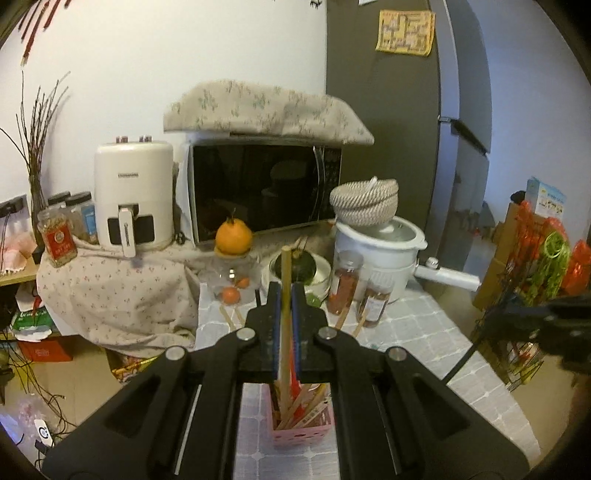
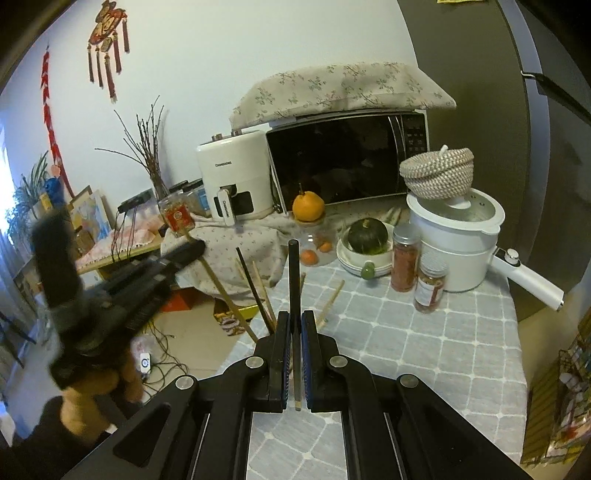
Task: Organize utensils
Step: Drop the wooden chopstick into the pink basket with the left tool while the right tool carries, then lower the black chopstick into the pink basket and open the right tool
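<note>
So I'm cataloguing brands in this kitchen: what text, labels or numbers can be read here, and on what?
"CHANGHONG", as best it reads: front of the white air fryer.
Air fryer handle: lettering too small.
Red-labelled jar, spice jars: labels blurred.
Microwave panel: unreadable.
Yellow paper on the fridge: print too small.
Red wall ornament: character unclear.

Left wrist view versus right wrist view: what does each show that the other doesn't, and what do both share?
Only the left wrist view shows the pink utensil holder full of chopsticks, below the left gripper, which is shut on a light wooden chopstick.

Only the right wrist view shows the red wall ornament and the right gripper shut on a black chopstick.

Both show the microwave, the air fryer, the orange, the woven basket on the white pot, and the checked tablecloth.
</note>
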Motion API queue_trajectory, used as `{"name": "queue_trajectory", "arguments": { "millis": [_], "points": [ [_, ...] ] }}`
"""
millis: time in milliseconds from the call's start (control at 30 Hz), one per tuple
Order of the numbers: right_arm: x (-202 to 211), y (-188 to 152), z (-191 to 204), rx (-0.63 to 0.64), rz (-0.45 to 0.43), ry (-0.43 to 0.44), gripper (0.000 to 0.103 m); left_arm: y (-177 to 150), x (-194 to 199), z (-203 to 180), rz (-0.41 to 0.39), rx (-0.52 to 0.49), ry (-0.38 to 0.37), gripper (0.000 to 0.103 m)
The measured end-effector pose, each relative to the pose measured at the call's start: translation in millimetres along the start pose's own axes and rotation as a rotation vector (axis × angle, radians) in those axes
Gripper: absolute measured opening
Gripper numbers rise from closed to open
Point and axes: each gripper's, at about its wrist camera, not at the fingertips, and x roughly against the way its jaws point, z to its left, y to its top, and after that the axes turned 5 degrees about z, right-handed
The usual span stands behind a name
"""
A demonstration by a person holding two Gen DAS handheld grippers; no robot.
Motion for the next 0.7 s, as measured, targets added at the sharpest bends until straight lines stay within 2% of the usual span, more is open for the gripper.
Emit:
{"name": "queue_trajectory", "arguments": {
  "millis": [167, 300, 367, 533, 600, 700],
  "points": [
    [-0.9, 3.0, 2.2, -0.007, -0.013, 0.001, 0.006, -7.7, -19.7, 1.6, 0.055, -0.004, -0.008, 0.006],
    [-2.3, 5.2, -1.6, -0.033, -0.025, 0.009, 0.006, -13.0, -34.1, 4.4, 0.111, 0.026, -0.063, 0.007],
    [-3.4, 6.5, -3.8, -0.048, -0.029, 0.014, 0.006, -16.2, -38.0, 5.9, 0.134, 0.042, -0.069, 0.014],
    [-7.0, 11.0, -4.3, -0.074, -0.035, 0.018, 0.006, -12.0, -24.3, 14.8, 0.128, 0.101, -0.082, 0.054],
    [-8.6, 13.8, -2.2, -0.076, -0.04, 0.016, 0.006, -11.3, -18.9, 19.2, 0.125, 0.116, -0.081, 0.06],
    [-11.2, 17.7, 0.4, -0.081, -0.049, 0.013, 0.006, -13.2, -11.4, 29.9, 0.145, 0.142, -0.056, 0.062]
  ]
}}
